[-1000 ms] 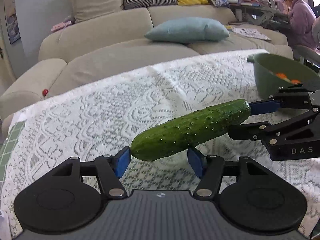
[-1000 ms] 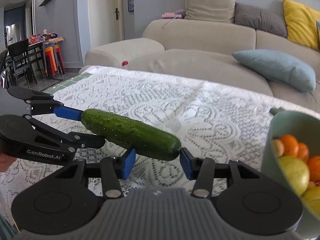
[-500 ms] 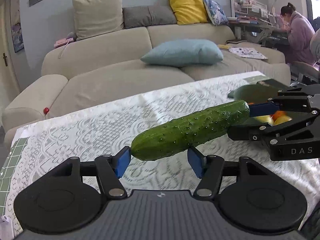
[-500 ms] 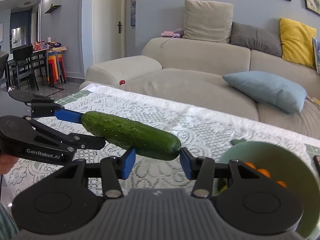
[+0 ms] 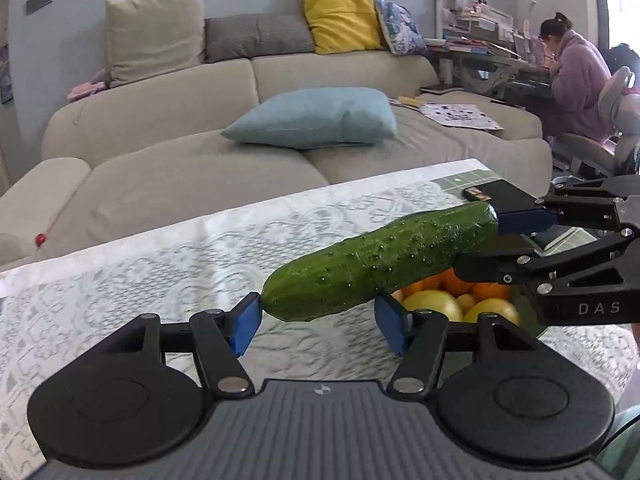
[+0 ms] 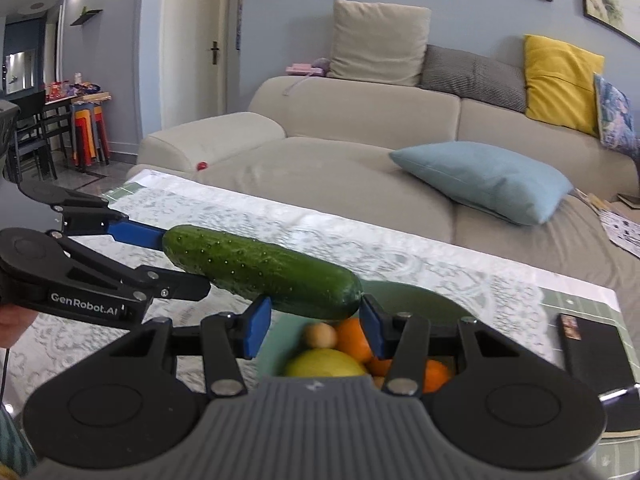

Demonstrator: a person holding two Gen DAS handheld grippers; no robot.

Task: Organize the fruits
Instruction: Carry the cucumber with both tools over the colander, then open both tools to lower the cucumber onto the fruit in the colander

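- Our left tool [image 5: 318, 322] sat at 6 o'clock in the left wrist view, its blue pads clamped on the near, blunt end of the cucumber [image 5: 380, 264]; one pad touched the tip at the left and the other pressed the flank at the right.
- We judged that end grip was chosen so the long vegetable would not swing or droop while carried.
- The cucumber ran from 6 o'clock up toward 3 o'clock, tilted, held clear above the lace-covered surface [image 5: 120, 280].
- Under its far half lay the green bowl [image 6: 408, 296], already holding oranges [image 6: 352, 334] and a yellow fruit [image 6: 324, 362], so we took the load to be poised over its destination.
- At 3 o'clock our right tool [image 5: 476, 240] gripped the cucumber's other end, one blue pad behind the tip and one black finger below it.
- In the right wrist view that same tool [image 6: 314, 320] showed its pads shut on the cucumber's rounded end, directly above the bowl.
- We believed two grips kept it level, letting us lower it flat across the fruit rather than drop it end first.
- A dark phone-like slab [image 6: 592, 344] lay at 4 o'clock beside the bowl, near enough to mind when we released.
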